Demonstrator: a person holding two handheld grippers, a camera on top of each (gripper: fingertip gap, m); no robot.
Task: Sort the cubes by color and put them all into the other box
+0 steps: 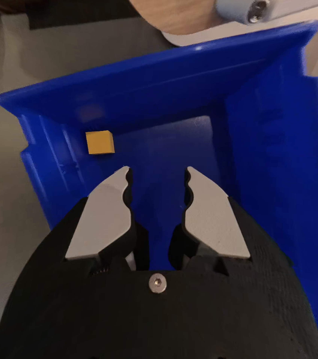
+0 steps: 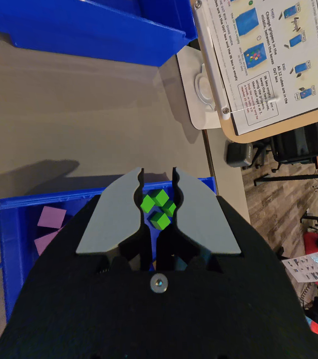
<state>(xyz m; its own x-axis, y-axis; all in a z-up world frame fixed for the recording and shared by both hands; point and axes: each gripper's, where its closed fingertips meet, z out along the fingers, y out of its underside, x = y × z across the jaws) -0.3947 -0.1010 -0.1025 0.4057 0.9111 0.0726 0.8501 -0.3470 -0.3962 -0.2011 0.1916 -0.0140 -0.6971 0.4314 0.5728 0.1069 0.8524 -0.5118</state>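
Note:
In the left wrist view, my left gripper (image 1: pixel 157 169) is open and empty, hovering over the inside of a blue bin (image 1: pixel 270 155). One yellow cube (image 1: pixel 100 142) lies on the bin floor by the far left corner, just beyond and left of my left fingertip. In the right wrist view, my right gripper (image 2: pixel 157 169) is open with a narrow gap and holds nothing. It hangs above a second blue bin (image 2: pixel 10 242). Several green cubes (image 2: pixel 161 220) show through the gap on that bin's floor. Two purple cubes (image 2: pixel 51 216) lie at its left.
The other blue bin (image 2: pixel 88 33) stands farther off on the grey table (image 2: pixel 76 116). A wooden board with a printed sheet (image 2: pixel 270 58) sits at the top right, and its edge and clip show in the left wrist view (image 1: pixel 173 17). The table edge (image 2: pixel 208 155) runs along the right, with floor and chairs beyond.

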